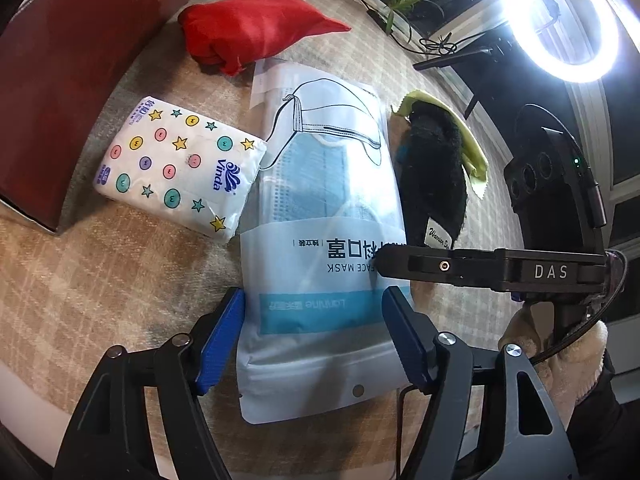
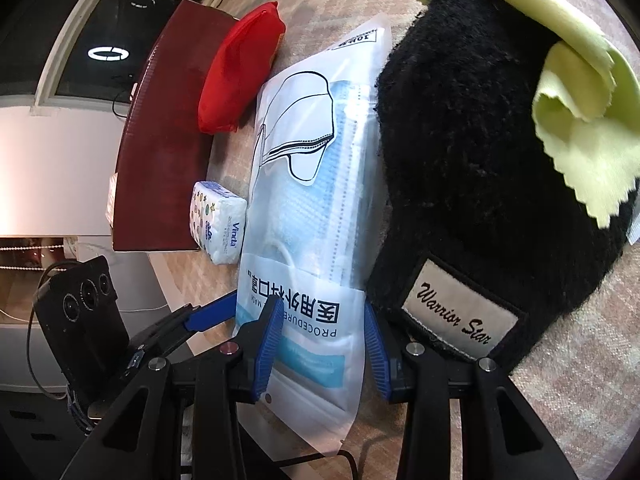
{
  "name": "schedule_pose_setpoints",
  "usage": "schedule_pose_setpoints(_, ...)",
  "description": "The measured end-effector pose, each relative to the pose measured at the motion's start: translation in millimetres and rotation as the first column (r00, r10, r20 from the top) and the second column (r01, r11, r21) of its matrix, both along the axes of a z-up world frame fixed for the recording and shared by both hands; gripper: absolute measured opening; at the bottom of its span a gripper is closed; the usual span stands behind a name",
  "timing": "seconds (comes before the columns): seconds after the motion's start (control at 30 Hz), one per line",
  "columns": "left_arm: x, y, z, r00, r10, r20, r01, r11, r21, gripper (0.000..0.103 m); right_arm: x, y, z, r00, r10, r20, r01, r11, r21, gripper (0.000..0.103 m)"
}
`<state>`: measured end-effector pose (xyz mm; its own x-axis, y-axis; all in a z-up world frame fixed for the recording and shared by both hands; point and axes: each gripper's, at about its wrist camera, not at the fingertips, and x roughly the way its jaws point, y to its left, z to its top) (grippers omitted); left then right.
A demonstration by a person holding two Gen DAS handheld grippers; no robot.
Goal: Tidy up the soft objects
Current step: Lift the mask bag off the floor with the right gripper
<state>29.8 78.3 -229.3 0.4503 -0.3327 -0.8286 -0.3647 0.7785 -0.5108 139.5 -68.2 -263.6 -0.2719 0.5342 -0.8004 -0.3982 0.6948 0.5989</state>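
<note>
Looking down at a mask pack [image 1: 324, 184], flat on the bench [image 1: 100, 272], right in the middle of the soft things. Squeezed in between a tissue pack [image 1: 176, 168] on one side and a black hat [image 1: 436, 176] on the other, with a green cloth [image 1: 472, 148] tucked under the hat. Further off, a red bag [image 1: 248, 28] next to a brown box [image 1: 72, 72] (most likely the place for tidying things into, though only a guess).

Long and thin, that pack. Running lengthwise from the near end by the fingers away toward the red bag. Bottom end with the little round hole closest, top end far away, so the words read upside down in the left view.

Left gripper [image 1: 314, 340] open wide, with one finger on each side of the pack's near end. Placed like that, probably, to fit across the full width and to stop the slippery bag from sliding.

Right gripper [image 2: 322, 344] half open, tipped down onto the side of the pack next to the hat. One finger over the plastic, the other at the edge just beside the hat's label. No bunching or crumpling of the plastic between them, so probably not squeezing yet. Likely aiming at that edge because a flat bag gives nothing else to pinch.
</note>
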Motion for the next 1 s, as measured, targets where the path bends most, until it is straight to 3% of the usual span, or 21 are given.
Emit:
schedule_pose_setpoints(0.17, -3, -1, 9, 1.0, 0.0, 0.016, -0.001, 1.0, 0.031, 0.049, -3, -4, 5, 1.0, 0.001, 0.015, -0.001, 1.0, 0.006, 0.037)
schedule_pose_setpoints(0.27, -4, -2, 12, 1.0, 0.003, 0.023, -0.004, 0.999, 0.038, 0.045, -3, -6, 10, 1.0, 0.005, 0.03, -0.005, 1.0, 0.012, 0.037)
schedule_pose_setpoints(1.0, -33, -6, 69, 0.989, 0.039, 0.141, -0.048, 0.997, 0.06, 0.042, -26, -10, 56, 0.995, 0.022, 0.098, -0.032, 0.994, 0.1, 0.037)
